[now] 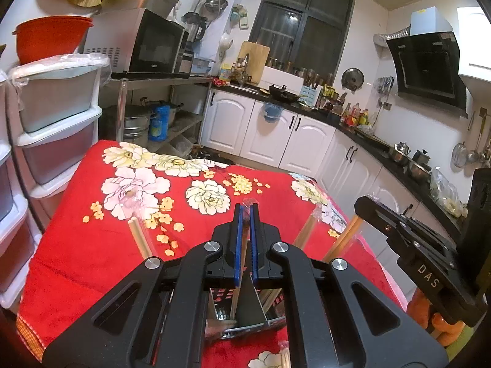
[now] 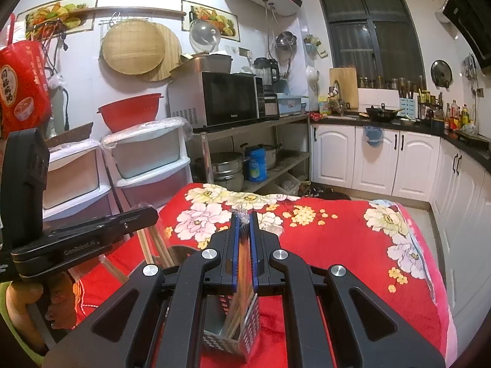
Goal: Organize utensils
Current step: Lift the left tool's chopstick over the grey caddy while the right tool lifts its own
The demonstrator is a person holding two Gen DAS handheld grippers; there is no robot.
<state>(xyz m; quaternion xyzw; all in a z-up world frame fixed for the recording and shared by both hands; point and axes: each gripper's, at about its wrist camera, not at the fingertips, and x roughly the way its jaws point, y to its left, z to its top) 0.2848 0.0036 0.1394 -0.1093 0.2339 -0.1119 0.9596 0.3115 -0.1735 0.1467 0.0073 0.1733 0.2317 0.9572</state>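
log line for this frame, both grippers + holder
left gripper: jaws shut on wrapped chopsticks | right gripper: jaws shut on wrapped chopsticks | both above utensil holder | red floral cloth

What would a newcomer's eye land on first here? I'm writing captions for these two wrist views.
First the red floral cloth that covers the table in the middle of both views. Next the two black grippers low in front: the left gripper and the right gripper are each shut on plastic-wrapped chopsticks above a divided metal utensil holder. Behind them, a microwave sits on a steel shelf against the far wall.
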